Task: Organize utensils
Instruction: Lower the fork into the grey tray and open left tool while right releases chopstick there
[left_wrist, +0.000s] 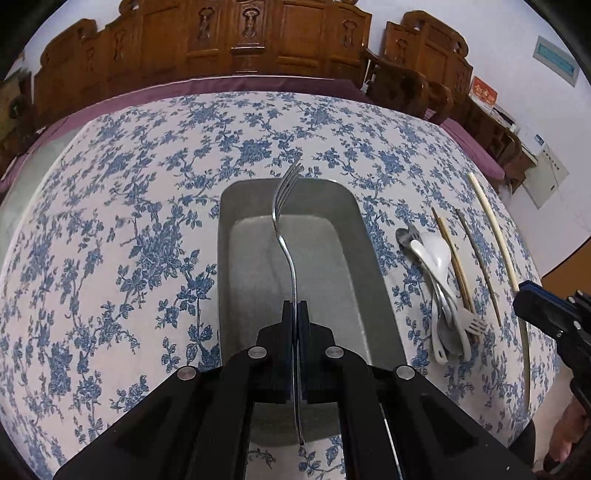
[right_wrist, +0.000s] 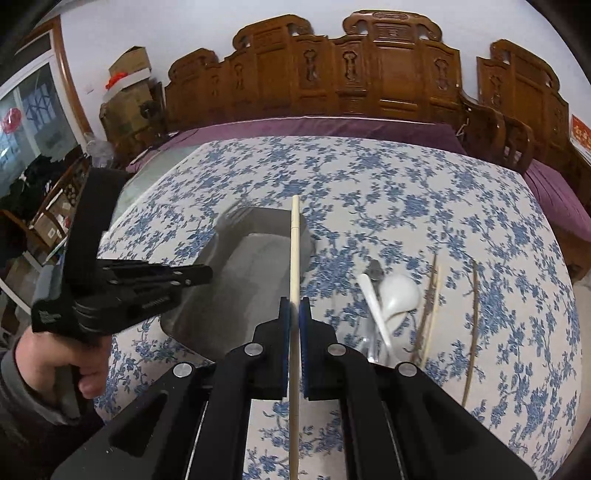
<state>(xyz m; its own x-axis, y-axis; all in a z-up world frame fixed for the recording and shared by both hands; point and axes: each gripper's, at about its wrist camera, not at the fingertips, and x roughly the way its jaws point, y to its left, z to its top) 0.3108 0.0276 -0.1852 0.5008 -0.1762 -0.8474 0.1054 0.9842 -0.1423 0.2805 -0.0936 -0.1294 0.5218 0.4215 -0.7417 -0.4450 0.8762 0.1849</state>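
My left gripper (left_wrist: 295, 303) is shut on a metal fork (left_wrist: 282, 229) and holds it lengthwise above the grey metal tray (left_wrist: 369, 266), tines pointing away. My right gripper (right_wrist: 294, 301) is shut on a pale chopstick (right_wrist: 294, 251), held above the table near the tray's (right_wrist: 236, 273) right side. The left gripper (right_wrist: 199, 275) shows in the right wrist view over the tray. On the cloth right of the tray lie white spoons (left_wrist: 432, 254), a metal spoon (left_wrist: 406, 236), a white fork (left_wrist: 474, 325) and loose chopsticks (left_wrist: 476, 258). The spoons (right_wrist: 399, 291) and chopsticks (right_wrist: 474, 325) also show in the right wrist view.
The table has a blue floral cloth (left_wrist: 129, 221). A carved wooden bench with a purple cushion (right_wrist: 332, 125) stands behind it, and a wooden chair (left_wrist: 424, 74) at the right. Boxes and clutter (right_wrist: 125, 96) stand at the far left.
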